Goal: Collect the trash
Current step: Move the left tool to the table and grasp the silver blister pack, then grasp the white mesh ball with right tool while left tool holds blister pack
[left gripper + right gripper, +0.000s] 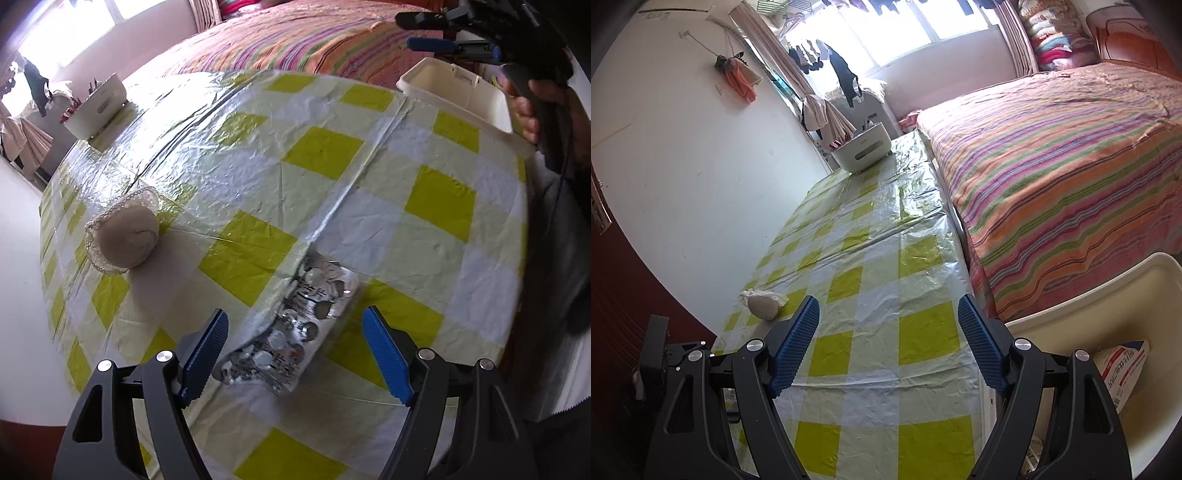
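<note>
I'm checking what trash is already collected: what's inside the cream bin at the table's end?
The cream bin holds a white packet with red print, leaning near the right claw. That claw's arm covers the rest of the bin's floor.

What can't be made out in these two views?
- Blister pack, left wrist view: print blurred, unreadable.
- Cream bin, right wrist view: cut by the frame edge and hidden behind the right claw; the carton inside is part hidden.
- White caddy: contents too small.
</note>
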The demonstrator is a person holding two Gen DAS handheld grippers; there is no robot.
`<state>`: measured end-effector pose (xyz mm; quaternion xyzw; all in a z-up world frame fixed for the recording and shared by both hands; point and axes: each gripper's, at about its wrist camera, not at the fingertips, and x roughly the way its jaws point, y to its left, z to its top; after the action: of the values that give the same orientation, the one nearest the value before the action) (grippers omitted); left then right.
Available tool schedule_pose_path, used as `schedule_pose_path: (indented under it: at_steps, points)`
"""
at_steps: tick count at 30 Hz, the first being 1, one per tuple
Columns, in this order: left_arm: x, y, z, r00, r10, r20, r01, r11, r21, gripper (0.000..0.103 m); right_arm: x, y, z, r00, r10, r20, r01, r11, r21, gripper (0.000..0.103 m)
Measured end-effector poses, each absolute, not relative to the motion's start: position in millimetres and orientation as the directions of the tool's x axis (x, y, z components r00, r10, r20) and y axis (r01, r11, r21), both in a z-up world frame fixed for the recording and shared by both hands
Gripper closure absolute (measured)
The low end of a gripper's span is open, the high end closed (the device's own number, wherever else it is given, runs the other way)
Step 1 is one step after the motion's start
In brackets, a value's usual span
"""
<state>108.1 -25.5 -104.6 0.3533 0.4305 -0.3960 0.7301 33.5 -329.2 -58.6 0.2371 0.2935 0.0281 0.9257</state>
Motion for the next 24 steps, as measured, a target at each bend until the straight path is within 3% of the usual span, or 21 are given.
schedule_pose_path:
  at_steps: [3,4,5,8,12,20,24]
  points:
    - [110,-27,-107,0.332,-0.274,-0.903,0.886,0.42,0.199,0.033,34,-327,-57,0.827,0.19,-0.529,0.085,0.888,0.452,0.026]
    - [111,-27,-107,0.321,-0.281,-0.904,0.888,0.421,0.185,0.038,34,-326,-57,0.827,0.191,-0.529,0.084,0.888,0.452,0.026]
    - [112,-26,-106,0.311,-0.285,-0.906,0.889,0.424,0.172,0.049,35,-325,-57,0.826,0.192,-0.53,0.084,0.888,0.453,0.026]
    - [116,-24,-105,0.286,-0.3,-0.91,0.88,0.457,0.126,0.067,35,-324,-56,0.824,0.203,-0.529,0.077,0.884,0.46,0.026]
    - [118,-20,-105,0.304,-0.311,-0.9,0.851,0.513,0.11,0.072,37,-317,-56,0.822,0.216,-0.527,0.065,0.884,0.464,0.026]
    - [113,-8,-101,0.406,-0.342,-0.847,0.717,0.695,0.063,0.072,45,-294,-60,0.804,0.251,-0.54,0.03,0.889,0.457,0.026]
    - [116,7,-96,0.456,-0.362,-0.813,0.603,0.797,-0.017,0.072,52,-274,-61,0.79,0.281,-0.545,-0.004,0.891,0.454,0.026]
